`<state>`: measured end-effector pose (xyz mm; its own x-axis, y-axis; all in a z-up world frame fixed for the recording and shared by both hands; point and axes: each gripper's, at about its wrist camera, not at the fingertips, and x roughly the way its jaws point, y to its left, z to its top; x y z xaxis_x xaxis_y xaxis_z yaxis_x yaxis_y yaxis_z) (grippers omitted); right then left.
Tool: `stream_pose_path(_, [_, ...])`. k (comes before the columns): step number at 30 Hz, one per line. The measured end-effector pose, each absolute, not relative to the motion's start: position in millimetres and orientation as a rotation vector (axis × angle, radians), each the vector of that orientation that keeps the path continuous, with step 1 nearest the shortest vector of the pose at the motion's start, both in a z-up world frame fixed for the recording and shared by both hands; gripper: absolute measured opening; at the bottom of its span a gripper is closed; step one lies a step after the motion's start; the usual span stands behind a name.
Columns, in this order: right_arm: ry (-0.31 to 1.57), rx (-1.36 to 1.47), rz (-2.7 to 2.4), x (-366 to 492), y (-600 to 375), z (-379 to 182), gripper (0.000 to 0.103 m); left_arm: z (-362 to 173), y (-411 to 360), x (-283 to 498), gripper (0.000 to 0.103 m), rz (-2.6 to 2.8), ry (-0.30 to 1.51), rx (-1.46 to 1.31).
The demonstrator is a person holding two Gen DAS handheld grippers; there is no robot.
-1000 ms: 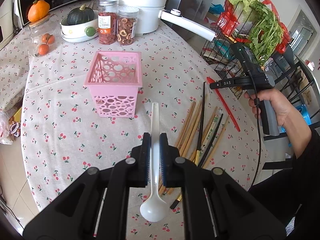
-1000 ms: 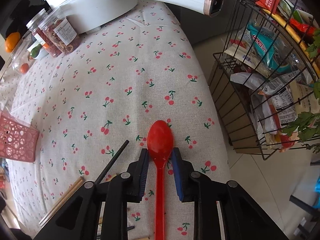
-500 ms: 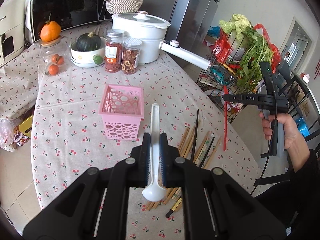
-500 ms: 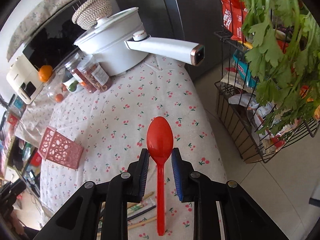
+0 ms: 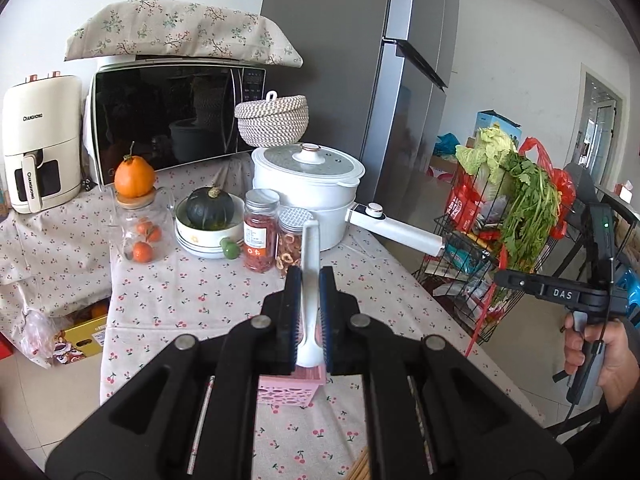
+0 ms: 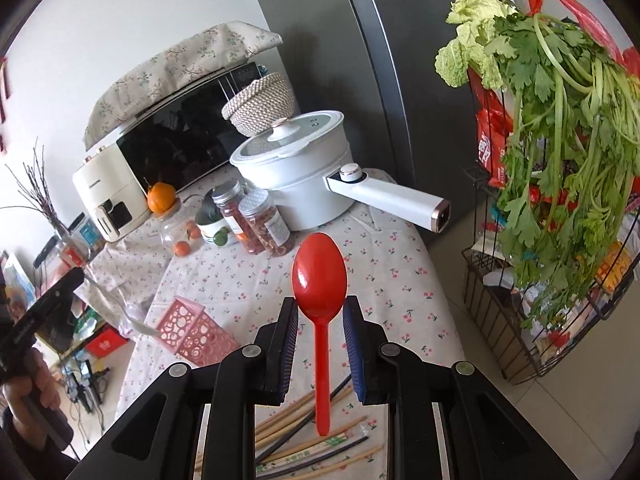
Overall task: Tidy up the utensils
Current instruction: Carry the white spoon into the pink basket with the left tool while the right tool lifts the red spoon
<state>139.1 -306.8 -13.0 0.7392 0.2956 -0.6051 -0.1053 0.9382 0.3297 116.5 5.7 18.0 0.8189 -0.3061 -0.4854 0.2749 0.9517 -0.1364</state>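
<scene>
Nearby, pink basket (image 6: 192,330), apparently empty

Both wrist views are bright and evenly lit by soft daylight; shadows on the cherry-print tablecloth (image 5: 192,300) are faint. The black glass microwave door (image 5: 168,120) mirrors the room, and the tall grey refrigerator (image 5: 352,60) carries a pale sheen. Fisheye distortion bows straight edges, most strongly toward the rim, with black vignette corners at 2, 4, 8 and 10 o'clock. Focus is sharp centrally; the leafy green vegetables (image 6: 560,120) at 3 o'clock appear slightly soft.
</scene>
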Motion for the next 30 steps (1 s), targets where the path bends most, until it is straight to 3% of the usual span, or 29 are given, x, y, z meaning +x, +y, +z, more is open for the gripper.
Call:
stream_pose_path(13, [0.675, 0.236, 0.283, 139, -279, -2, 0.023, -32, 0, 174, 0.010, -0.225, 0.766, -0.018])
stream_pose_path(15, [0.675, 0.235, 0.288, 138, -277, -3, 0.023, -35, 2, 177, 0.017, -0.221, 0.799, -0.048])
stream_pose_path(17, [0.676, 0.234, 0.291, 138, -275, -3, 0.023, -35, 4, 175, 0.037, -0.217, 0.813, -0.069])
stream_pose_path(23, [0.661, 0.240, 0.304, 135, -266, 3, 0.023, -24, 11, 153, 0.072, -0.209, 0.806, -0.073])
stream_pose_path(26, [0.647, 0.245, 0.319, 133, -256, 8, 0.023, -20, 18, 136, 0.083, -0.201, 0.812, -0.074])
stream_pose_path(30, [0.627, 0.255, 0.349, 130, -239, 15, 0.023, -23, 30, 117, 0.091, -0.183, 0.831, -0.068])
